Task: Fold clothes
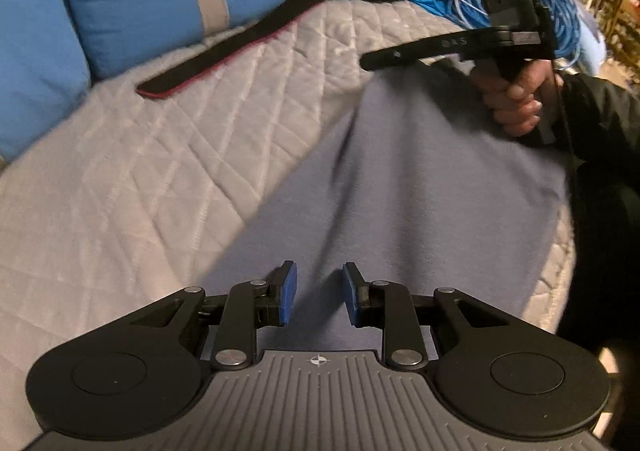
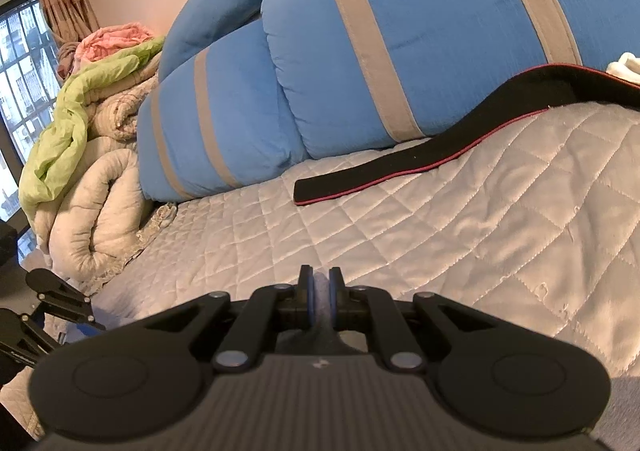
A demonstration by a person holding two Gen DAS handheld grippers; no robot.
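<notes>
Pinching the lavender garment (image 1: 400, 187) edge, the right tool (image 2: 319, 301) must draw it over while the left tool (image 1: 319, 293) hovers part-open, empty.

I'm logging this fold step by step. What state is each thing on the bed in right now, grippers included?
Left gripper: open, above the cloth, holding nothing.
Right gripper: shut on a pinch of the cloth.
Lavender cloth: spread on the quilted bed cover, creased, one part pulled up toward the right gripper.
Black strap with red edge: lying loose, untouched.
Blue pillows: stacked at the back.
</notes>
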